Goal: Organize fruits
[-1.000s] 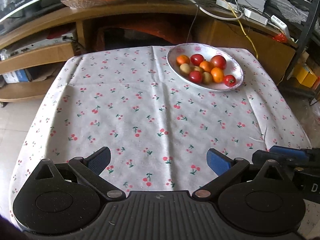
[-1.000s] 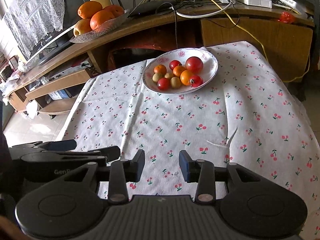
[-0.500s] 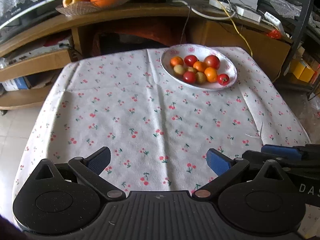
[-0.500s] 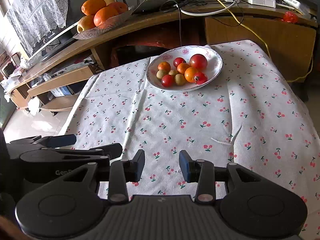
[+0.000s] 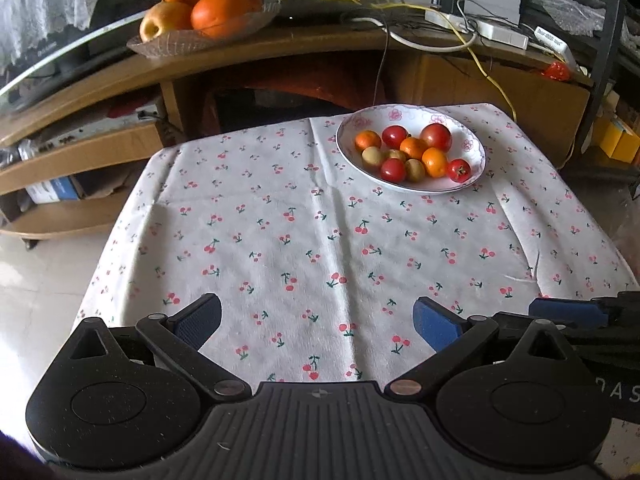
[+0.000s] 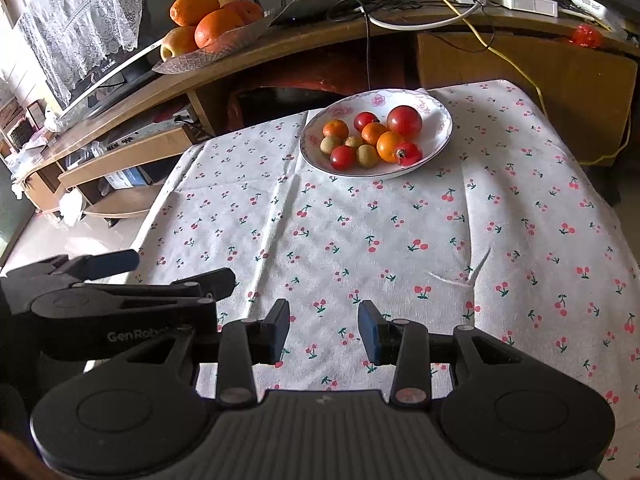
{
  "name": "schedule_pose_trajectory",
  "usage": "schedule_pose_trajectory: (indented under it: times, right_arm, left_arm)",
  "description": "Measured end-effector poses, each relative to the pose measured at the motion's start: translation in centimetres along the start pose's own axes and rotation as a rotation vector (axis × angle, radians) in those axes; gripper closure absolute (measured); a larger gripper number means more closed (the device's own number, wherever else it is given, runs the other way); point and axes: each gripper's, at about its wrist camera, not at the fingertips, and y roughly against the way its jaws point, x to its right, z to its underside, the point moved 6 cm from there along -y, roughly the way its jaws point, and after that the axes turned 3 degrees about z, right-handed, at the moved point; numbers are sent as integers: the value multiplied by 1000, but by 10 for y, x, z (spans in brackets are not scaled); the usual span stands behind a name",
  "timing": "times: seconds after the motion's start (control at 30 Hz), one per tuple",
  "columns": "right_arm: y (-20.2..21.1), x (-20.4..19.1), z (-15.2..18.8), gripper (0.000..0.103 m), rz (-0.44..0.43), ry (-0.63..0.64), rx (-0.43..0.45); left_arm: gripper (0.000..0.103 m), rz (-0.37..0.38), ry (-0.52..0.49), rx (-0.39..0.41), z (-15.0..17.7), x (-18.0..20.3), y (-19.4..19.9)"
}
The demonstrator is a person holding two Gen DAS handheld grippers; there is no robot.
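Fruits [image 5: 412, 152] are seen gathered in plate [image 5: 476, 148] at 1 o'clock on table [image 5: 280, 240]. Left gripper [image 5: 318, 320] and right gripper [image 6: 324, 330] are spread, empty. Stage undetermined: sorted or awaiting.

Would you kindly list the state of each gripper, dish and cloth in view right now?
Left gripper: open wide, empty.
Right gripper: open, narrower, empty.
Plate: upright on the tablecloth, filled with small fruits.
Glass dish: on the shelf, holding big oranges.
Tablecloth: spread out, creased.
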Motion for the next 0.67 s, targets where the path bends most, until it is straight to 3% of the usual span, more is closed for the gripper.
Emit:
schedule_pose_trajectory:
  times: [0.67]
  right_arm:
    - [0,0,0,66,-3,2,1]
  left_arm:
    - [1,-29,-49,56,0,4,2]
